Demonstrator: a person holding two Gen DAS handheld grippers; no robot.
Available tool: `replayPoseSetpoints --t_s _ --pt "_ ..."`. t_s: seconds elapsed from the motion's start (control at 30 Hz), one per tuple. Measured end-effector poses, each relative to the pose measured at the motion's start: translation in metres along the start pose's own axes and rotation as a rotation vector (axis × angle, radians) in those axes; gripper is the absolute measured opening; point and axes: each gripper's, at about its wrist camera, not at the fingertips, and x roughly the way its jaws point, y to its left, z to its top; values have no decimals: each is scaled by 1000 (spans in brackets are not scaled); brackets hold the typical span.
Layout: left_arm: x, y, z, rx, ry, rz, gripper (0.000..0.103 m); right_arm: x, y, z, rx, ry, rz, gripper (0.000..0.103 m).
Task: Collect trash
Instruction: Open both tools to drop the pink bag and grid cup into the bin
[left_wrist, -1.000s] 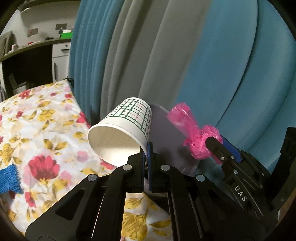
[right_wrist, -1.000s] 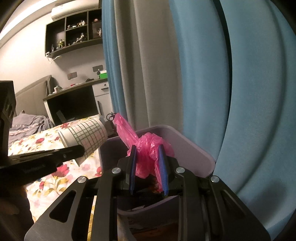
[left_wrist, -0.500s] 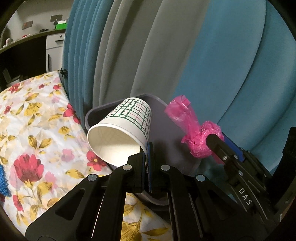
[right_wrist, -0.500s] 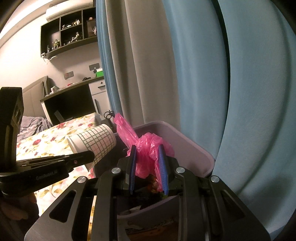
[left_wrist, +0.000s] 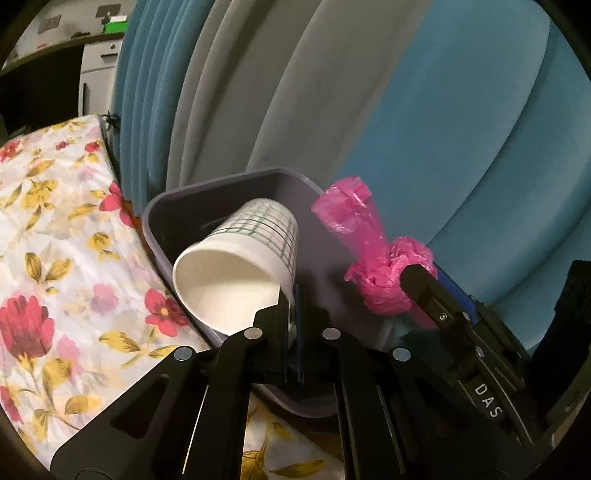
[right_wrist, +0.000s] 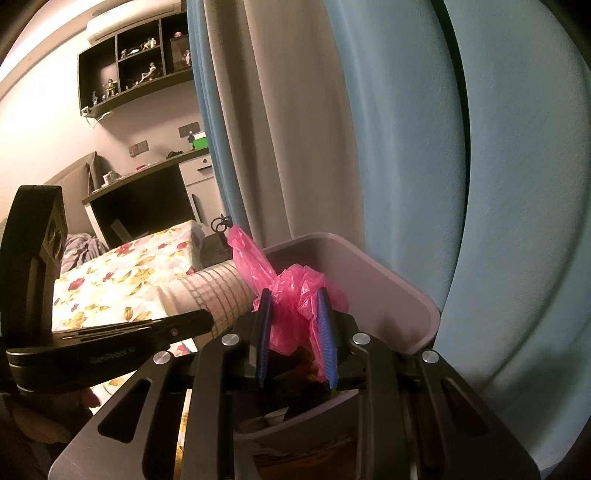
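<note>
Left wrist view: my left hand-held gripper (left_wrist: 291, 299) is clamped on the paper cup's (left_wrist: 240, 262) rim, mid-frame over the open grey trash bin (left_wrist: 159, 210).

My right hand-held gripper (right_wrist: 295, 325) is clamped on a crumpled pink plastic bag (right_wrist: 291, 291), lower centre, above the same bin beside the floral bed (left_wrist: 55, 229) and blue curtain (left_wrist: 461, 129).

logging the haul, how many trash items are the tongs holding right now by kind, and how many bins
paper cup: 1, in the left tongs
pink bag: 1, in the right tongs
bin: 1
total: 3 things, 2 of them trash
</note>
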Motion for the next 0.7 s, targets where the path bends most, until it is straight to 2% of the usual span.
replayPoseSetpoints --t_s 0.03,0.07,0.1,0.13,0.2,0.3,0.4,0.43,0.57,0.7 --pt "-1 1 0 0 -2 0 28 0 0 0 2 1 0 25" --pt "-2 3 -1 1 -9 1 39 1 -1 0 5 2 0 26" --pt "-6 6 -2 -6 -27 18 64 1 -1 0 9 3 1 26" --pt "-10 8 -3 -20 -46 28 80 2 -2 0 13 4 5 26" --pt "-20 16 -5 -53 -81 19 84 4 -3 0 21 10 11 27" --pt "-37 23 -10 -75 -99 62 91 7 -3 0 27 17 22 32" --pt "-58 26 -21 -69 -144 126 97 12 -2 0 34 28 32 49" --pt "-68 28 -27 -63 -164 154 97 13 -1 -1 36 27 30 54" --pt "-101 39 -50 -71 -203 256 97 8 2 0 28 15 10 61" --pt "-140 63 -73 -131 -248 336 97 -11 16 -6 -1 -4 11 66"
